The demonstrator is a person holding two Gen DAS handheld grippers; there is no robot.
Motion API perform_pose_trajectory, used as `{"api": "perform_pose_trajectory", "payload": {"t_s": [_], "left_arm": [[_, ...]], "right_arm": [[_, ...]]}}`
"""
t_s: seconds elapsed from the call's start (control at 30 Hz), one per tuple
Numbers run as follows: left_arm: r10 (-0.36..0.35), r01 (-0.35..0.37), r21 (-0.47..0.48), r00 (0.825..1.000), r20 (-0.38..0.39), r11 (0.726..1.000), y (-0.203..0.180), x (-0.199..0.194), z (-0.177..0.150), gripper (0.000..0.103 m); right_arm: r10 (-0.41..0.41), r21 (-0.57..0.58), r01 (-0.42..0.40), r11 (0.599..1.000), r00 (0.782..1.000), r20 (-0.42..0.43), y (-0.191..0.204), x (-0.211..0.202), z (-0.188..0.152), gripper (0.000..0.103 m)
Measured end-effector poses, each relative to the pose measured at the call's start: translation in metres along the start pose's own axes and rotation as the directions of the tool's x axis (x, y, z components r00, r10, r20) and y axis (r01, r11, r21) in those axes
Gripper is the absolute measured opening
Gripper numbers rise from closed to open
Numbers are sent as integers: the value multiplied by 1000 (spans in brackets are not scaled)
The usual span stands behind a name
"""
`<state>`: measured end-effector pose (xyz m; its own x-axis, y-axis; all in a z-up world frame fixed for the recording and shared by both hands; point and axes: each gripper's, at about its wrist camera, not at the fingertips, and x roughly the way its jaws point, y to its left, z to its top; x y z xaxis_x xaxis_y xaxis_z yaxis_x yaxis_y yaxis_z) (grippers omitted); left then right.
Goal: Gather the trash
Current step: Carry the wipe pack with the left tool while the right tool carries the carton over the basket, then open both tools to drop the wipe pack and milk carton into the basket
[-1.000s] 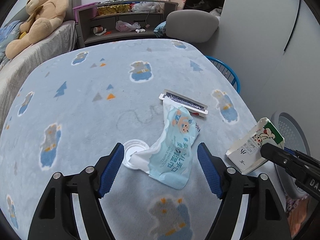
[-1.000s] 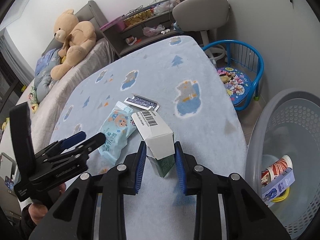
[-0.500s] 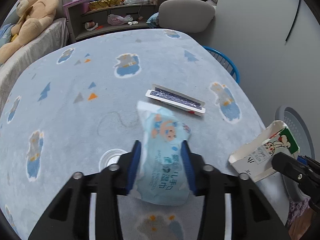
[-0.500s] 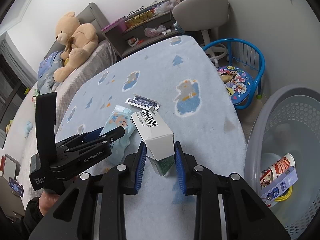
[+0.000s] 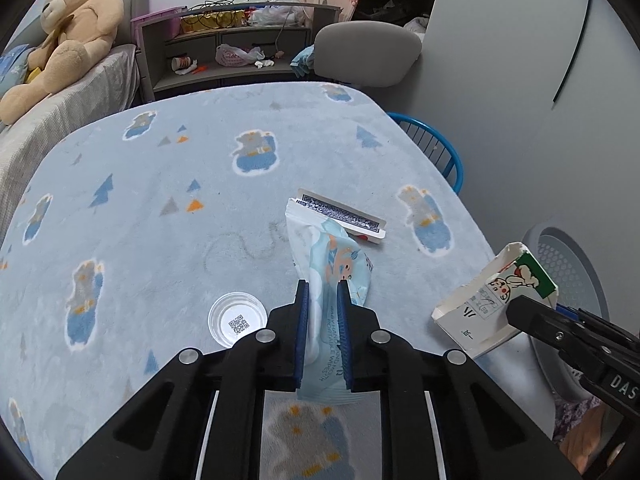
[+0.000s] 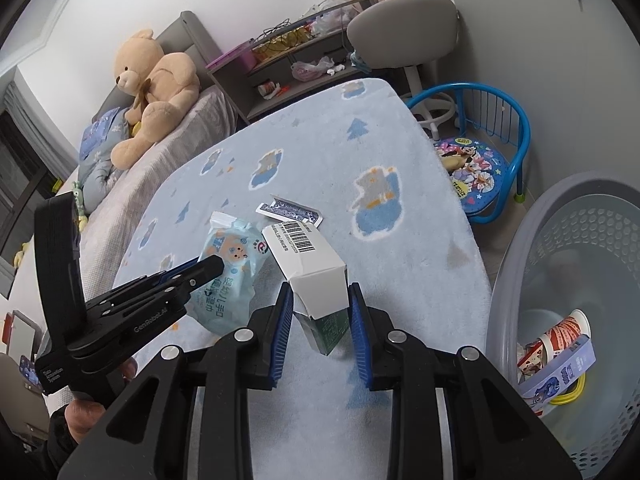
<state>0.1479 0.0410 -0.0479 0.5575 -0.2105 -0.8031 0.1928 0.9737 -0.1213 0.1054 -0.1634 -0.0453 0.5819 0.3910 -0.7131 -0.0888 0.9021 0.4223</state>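
My left gripper (image 5: 323, 285) is closing on a light-blue wipes packet (image 5: 334, 254), and its blue pads squeeze the packet's lower part, which is lifted off the blue blanket-covered table (image 5: 160, 184). The right wrist view shows that packet (image 6: 230, 264) in the left gripper (image 6: 216, 266) from the side. My right gripper (image 6: 320, 292) is shut on a white and green carton (image 6: 310, 268), held above the table near its right edge. The left wrist view shows the carton (image 5: 494, 300) at the right. A flat patterned card box (image 5: 344, 216) and a clear plastic lid (image 5: 238, 318) lie on the table.
A grey perforated basket (image 6: 516, 280) stands right of the table with a paper cup (image 6: 560, 334) and other trash inside. A blue child's chair (image 6: 476, 160), a grey office chair (image 6: 402, 26), a shelf unit and a bed with a teddy bear (image 6: 154, 88) surround the table.
The left gripper closed from wide open around the wipes packet and lifted it, uncovering the clear lid. The right gripper kept still with the carton.
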Motion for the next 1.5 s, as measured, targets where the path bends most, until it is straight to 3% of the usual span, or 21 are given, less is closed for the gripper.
{"api": "perform_pose_trajectory", "payload": {"t_s": [0.27,0.47,0.67,0.77,0.93,1.2,1.5], "left_arm": [[2,-3,25,998,57,1000,-22,-33,-2,14],[-43,35,90,995,88,995,-68,-53,-6,14],[-124,106,175,988,96,979,-131,-62,-8,14],[-167,146,220,983,80,965,-167,-61,-12,14],[-214,195,290,976,33,937,-223,-50,-18,14],[-232,220,345,973,-7,912,-277,-36,-19,14],[-223,221,340,974,-34,914,-291,-23,-21,14]], "right_arm": [[0,23,-1,1000,999,54,-9,-29,0,28],[-36,60,30,998,993,109,-29,-69,-4,28],[-129,99,115,988,981,146,-69,-122,-15,28],[-211,109,195,975,965,157,-96,-149,-20,28],[-280,160,255,954,946,164,-136,-177,-28,28],[-301,241,260,935,941,154,-178,-181,-36,28],[-304,272,262,926,945,125,-197,-174,-40,30]]}}
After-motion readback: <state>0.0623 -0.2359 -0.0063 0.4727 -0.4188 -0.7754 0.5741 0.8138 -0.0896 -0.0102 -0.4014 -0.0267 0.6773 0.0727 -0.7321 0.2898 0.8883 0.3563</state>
